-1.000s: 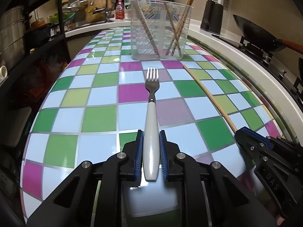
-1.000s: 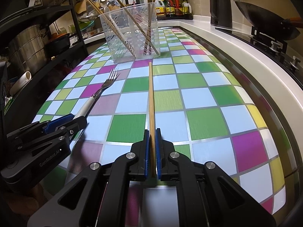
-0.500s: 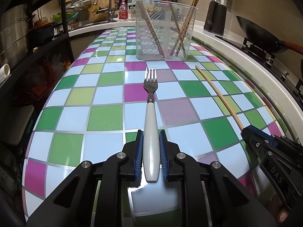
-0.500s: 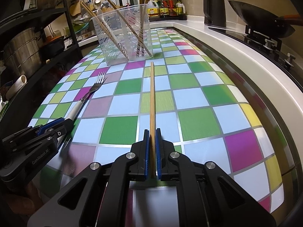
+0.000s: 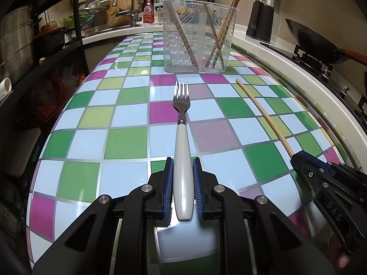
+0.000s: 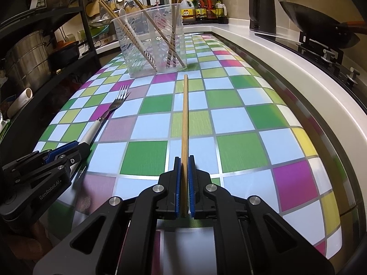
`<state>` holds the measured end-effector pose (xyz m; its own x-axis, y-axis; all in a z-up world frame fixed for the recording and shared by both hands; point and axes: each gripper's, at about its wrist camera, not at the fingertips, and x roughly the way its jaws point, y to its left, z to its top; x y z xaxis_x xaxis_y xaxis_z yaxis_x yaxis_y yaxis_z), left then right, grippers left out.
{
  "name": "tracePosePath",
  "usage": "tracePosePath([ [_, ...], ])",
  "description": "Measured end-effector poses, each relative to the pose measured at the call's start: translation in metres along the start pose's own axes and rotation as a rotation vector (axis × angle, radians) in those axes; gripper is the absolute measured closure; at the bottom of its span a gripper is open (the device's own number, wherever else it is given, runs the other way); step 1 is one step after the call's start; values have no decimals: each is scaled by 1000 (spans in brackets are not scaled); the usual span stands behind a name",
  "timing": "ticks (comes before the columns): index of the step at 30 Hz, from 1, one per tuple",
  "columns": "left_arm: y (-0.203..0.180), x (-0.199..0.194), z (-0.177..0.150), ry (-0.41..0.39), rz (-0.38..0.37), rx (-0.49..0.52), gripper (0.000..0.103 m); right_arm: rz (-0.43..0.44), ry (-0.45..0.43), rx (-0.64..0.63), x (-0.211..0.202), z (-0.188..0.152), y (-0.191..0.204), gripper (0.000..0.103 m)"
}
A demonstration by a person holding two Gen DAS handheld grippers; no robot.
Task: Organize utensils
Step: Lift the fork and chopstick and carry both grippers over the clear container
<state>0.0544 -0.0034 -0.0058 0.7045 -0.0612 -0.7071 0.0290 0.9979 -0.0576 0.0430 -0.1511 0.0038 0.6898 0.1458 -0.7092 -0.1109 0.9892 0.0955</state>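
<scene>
Everything here turns on the clear plastic holder (image 5: 198,36), standing upright on the checked surface (image 5: 128,139) with several chopsticks already leaning in it. Both tools in hand point their long axes toward it.

The left gripper (image 5: 182,188) has its jaws closed on the white handle of a fork (image 5: 182,137), gripping near the butt end. The fork runs straight out from the jaws, tines leading, its tips short of the holder's base and nearly in line with the holder's middle. The right gripper (image 6: 184,186) has its jaws pinched tight on a single wooden chopstick (image 6: 184,119), held near one end so that almost the whole stick reaches forward. Its far tip sits close to the holder's front wall, toward the holder's right-hand side.

Of the two, the chopstick's tip looks the nearer to the holder, so the right hand seems better placed to go first. Whether either utensil is lifted clear of the surface or lies on it I cannot tell from these views.

Both tools lie nearly flat while the holder opens upward. I judge the coming move needs each one raised above the rim and tipped toward upright, leading end down, before the jaws let go.
</scene>
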Motion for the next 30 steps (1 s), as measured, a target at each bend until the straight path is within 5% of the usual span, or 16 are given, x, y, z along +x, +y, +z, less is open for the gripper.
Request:
tracePosePath([
  [18,1,-25,8,-87,1,10,85,-13,-70,-16,-27,14,-1,97],
  [30,-5,-52,20,-217,-18,43,86,-42,-192,-45,-59,43,-4,97],
])
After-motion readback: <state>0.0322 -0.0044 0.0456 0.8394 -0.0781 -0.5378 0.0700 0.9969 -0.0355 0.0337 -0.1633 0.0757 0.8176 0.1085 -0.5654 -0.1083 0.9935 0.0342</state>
